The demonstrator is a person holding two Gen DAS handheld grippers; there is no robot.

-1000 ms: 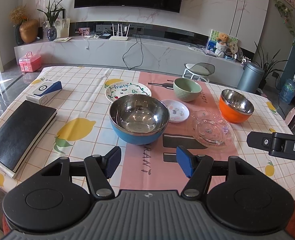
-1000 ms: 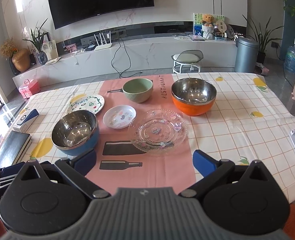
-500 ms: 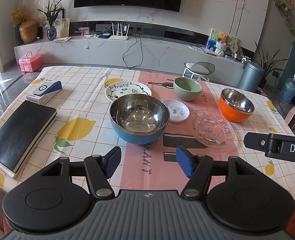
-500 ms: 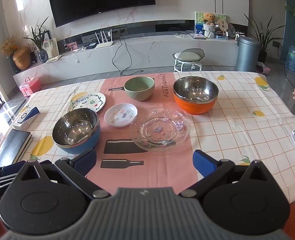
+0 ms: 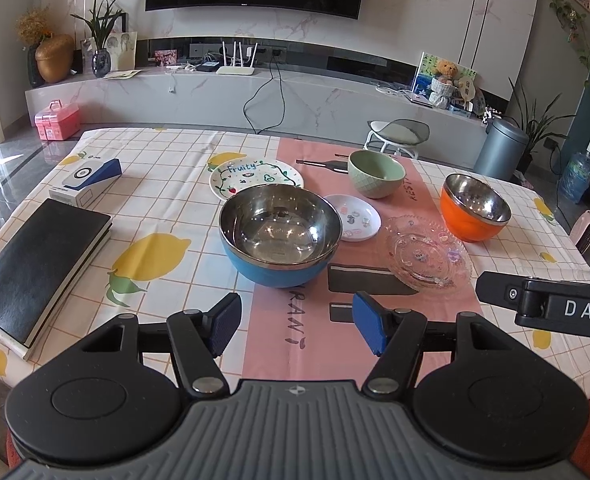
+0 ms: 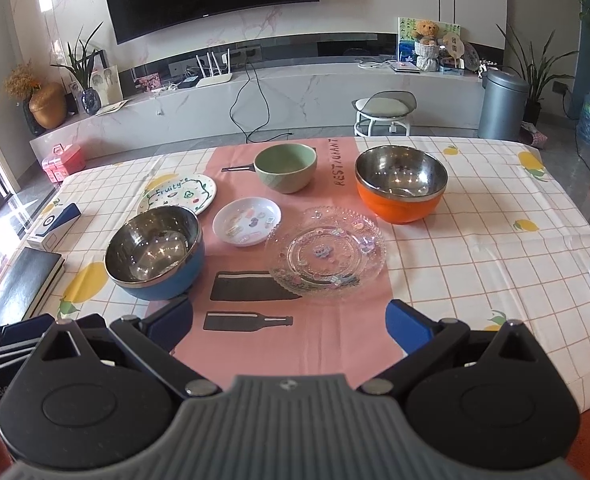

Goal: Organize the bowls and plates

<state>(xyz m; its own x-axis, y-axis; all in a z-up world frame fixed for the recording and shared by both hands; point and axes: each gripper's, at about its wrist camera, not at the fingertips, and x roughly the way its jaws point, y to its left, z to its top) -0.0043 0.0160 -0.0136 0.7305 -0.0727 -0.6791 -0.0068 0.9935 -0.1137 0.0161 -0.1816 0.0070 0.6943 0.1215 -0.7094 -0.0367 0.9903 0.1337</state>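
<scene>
From the left wrist camera, the left gripper hovers over the near edge of the table, its blue-padded jaws spread apart with nothing between them. Just beyond it sits the blue-walled steel-lined bowl, standing upright on the lemon-print checked tablecloth. Behind that bowl lies the white round plate lettered "Fruity", partly hidden by the bowl's far rim. To the right of the bowl is the small white saucer with coloured motifs, close beside it, and further back the pale green ceramic bowl on the pink printed runner. The clear patterned glass plate lies right of the saucer, with the orange steel-lined bowl just behind it. A black book and a white-and-blue box rest at the left side. A black part of the other tool enters at the right edge.

From the right wrist camera, the right gripper is likewise released, jaws wide and empty, above the runner. The glass plate lies directly ahead, the saucer touching or nearly touching its left rim. The blue bowl stands to the left, the "Fruity" plate behind it, the green bowl at centre back, and the orange bowl at right back.
</scene>
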